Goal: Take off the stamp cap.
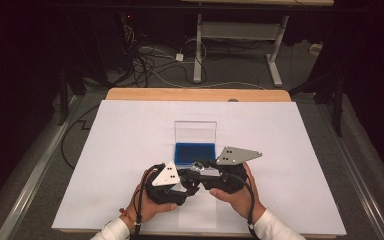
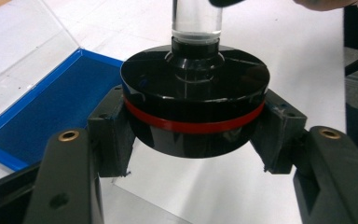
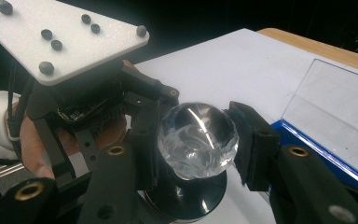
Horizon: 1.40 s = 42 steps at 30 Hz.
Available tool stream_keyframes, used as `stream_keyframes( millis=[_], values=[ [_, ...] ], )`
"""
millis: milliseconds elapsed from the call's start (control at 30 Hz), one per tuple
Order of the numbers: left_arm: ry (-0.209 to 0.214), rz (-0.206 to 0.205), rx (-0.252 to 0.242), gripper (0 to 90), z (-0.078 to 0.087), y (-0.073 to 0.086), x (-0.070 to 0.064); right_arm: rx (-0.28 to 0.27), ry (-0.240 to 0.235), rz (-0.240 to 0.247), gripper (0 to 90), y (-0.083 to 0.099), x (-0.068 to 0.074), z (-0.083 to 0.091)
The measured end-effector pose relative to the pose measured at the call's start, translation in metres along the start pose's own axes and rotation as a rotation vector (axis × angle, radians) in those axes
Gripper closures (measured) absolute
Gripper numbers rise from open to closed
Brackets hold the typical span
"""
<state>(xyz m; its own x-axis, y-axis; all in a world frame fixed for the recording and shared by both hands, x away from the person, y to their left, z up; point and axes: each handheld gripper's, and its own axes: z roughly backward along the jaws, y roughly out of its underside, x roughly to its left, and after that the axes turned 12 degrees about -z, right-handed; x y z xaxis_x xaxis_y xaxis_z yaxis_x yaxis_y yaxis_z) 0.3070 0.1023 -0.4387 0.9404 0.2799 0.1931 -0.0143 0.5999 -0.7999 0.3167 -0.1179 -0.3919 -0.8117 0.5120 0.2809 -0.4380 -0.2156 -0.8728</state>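
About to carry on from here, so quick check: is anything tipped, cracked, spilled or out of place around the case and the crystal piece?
Nothing stands out. The left gripper grips the black base squarely, the right gripper is around the crystal ball, and the blue case sits open and flat with its clear lid upright.

A glossy black base (image 2: 195, 100) ringed by a red band (image 2: 193, 125) is showing between the black left tongs (image 2: 193, 154); beside them, a blue-lined box (image 2: 51, 105) is lying on the white surface (image 2: 279, 42).

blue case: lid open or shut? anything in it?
Open and empty. The blue case has its clear lid standing upright behind the tray, and the left gripper view shows only bare blue lining inside.
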Motion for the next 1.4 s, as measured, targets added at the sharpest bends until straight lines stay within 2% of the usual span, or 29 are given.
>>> stream_keyframes(
  millis=[233, 267, 300, 333, 367, 400, 433, 467, 500, 533, 567, 633, 767, 833, 1033, 1267, 1300, 1400],
  values=[
    [0.02, 0.006, 0.004, 36.7, -0.001, 0.002, 0.001, 0.007, 0.008, 0.011, 57.2, 0.002, 0.001, 0.0],
    [0.028, 0.051, 0.013, 36.8, -0.001, 0.005, 0.005, 0.002, 0.006, 0.011, 57.1, 0.002, 0.001, 0.0],
    [0.014, 0.091, 0.017, 36.9, 0.0, 0.011, 0.011, -0.006, 0.005, 0.033, 57.2, 0.002, 0.002, 0.001],
    [0.009, 0.135, -0.004, 36.8, 0.002, 0.019, 0.016, -0.026, -0.009, 0.035, 57.2, -0.001, 0.003, 0.007],
    [0.009, 0.135, -0.004, 36.8, 0.002, 0.019, 0.016, -0.048, -0.015, 0.04, 57.2, -0.005, 0.005, 0.013],
    [-0.012, 0.107, 0.015, 36.8, 0.007, 0.019, 0.018, -0.059, 0.001, 0.051, 57.2, -0.009, 0.005, 0.019],
    [-0.012, 0.107, 0.015, 36.8, 0.007, 0.019, 0.018, -0.059, 0.001, 0.051, 57.2, -0.009, 0.005, 0.019],
    [-0.027, 0.101, -0.001, 36.8, 0.01, 0.017, 0.018, -0.085, 0.01, 0.037, 57.2, -0.011, -0.001, 0.027],
    [-0.027, 0.101, -0.001, 36.8, 0.01, 0.017, 0.018, -0.082, 0.019, 0.031, 57.2, -0.011, -0.004, 0.03],
    [-0.048, 0.06, 0.02, 36.7, 0.01, 0.014, 0.016, -0.078, 0.029, 0.034, 57.2, -0.011, -0.006, 0.031],
    [-0.051, 0.044, 0.027, 36.7, 0.011, 0.013, 0.015, -0.075, 0.039, 0.04, 57.2, -0.011, -0.006, 0.033],
    [-0.064, 0.039, 0.039, 36.7, 0.012, 0.014, 0.015, -0.075, 0.062, 0.064, 57.2, -0.012, -0.005, 0.036],
    [-0.084, 0.017, 0.058, 36.7, 0.017, 0.017, 0.015, -0.077, 0.08, 0.075, 57.2, -0.013, -0.006, 0.042],
    [-0.084, 0.032, 0.043, 36.7, 0.022, 0.02, 0.017, -0.078, 0.089, 0.074, 57.2, -0.013, -0.007, 0.045],
    [-0.137, 0.021, 0.056, 36.6, 0.041, 0.028, 0.021, -0.056, 0.117, 0.073, 57.2, -0.012, -0.012, 0.055],
    [-0.173, 0.02, 0.061, 36.6, 0.055, 0.034, 0.023, -0.049, 0.143, 0.067, 57.2, -0.008, -0.018, 0.064],
    [-0.189, 0.004, 0.078, 36.6, 0.058, 0.035, 0.022, -0.051, 0.144, 0.068, 57.1, -0.007, -0.019, 0.065],
    [-0.2, 0.002, 0.078, 36.6, 0.063, 0.038, 0.022, -0.05, 0.16, 0.072, 57.1, -0.005, -0.021, 0.069]
  ],
)
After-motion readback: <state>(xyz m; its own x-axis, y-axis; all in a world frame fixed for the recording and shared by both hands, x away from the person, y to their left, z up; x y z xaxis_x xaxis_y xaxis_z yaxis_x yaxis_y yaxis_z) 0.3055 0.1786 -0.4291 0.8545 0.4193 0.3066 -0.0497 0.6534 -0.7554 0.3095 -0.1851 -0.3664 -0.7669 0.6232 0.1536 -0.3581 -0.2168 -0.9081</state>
